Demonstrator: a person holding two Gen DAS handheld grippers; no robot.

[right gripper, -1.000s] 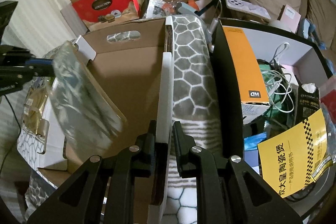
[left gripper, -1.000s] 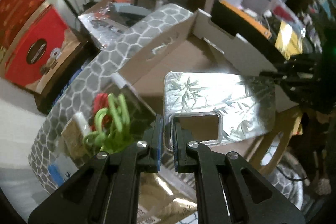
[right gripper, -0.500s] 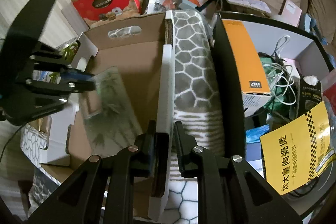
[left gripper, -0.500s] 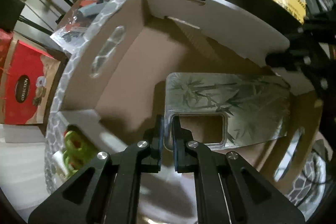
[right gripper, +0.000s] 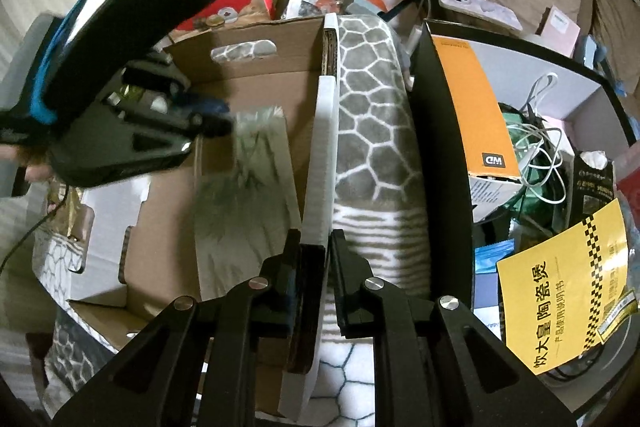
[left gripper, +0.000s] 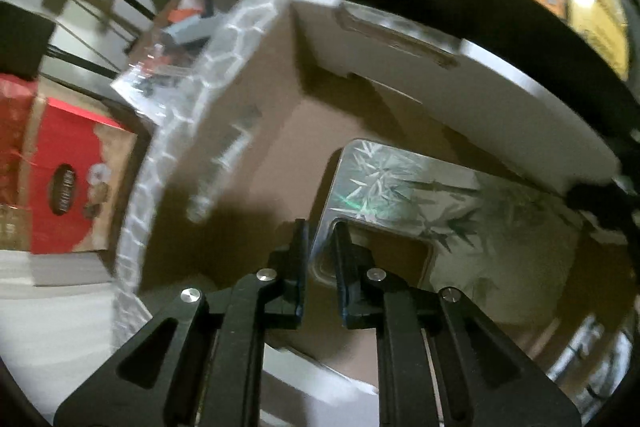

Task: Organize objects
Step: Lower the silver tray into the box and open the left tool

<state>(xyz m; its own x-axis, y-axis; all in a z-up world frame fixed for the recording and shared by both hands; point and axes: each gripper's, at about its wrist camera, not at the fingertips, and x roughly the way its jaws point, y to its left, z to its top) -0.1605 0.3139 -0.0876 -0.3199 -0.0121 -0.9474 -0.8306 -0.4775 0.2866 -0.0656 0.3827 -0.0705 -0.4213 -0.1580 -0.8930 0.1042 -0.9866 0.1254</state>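
Observation:
My left gripper (left gripper: 320,231) is shut on the edge of a silvery bamboo-print phone case (left gripper: 452,203), next to its camera cutout, and holds it low inside an open cardboard box (left gripper: 280,131). From the right wrist view the case (right gripper: 248,195) lies tilted over the box floor (right gripper: 168,239), with the left gripper (right gripper: 216,119) above its far end. My right gripper (right gripper: 316,247) is shut on the box's white right wall flap (right gripper: 322,155), holding it upright.
A grey honeycomb-pattern blanket (right gripper: 368,131) lies right of the box. A black bin (right gripper: 444,155) holds an orange box (right gripper: 476,107), cables and a yellow leaflet (right gripper: 560,307). Red gift boxes (left gripper: 68,179) stand to the left.
My left gripper has carried the phone case from above the box rim down into the box, toward its floor. The right gripper has kept its hold on the flap.

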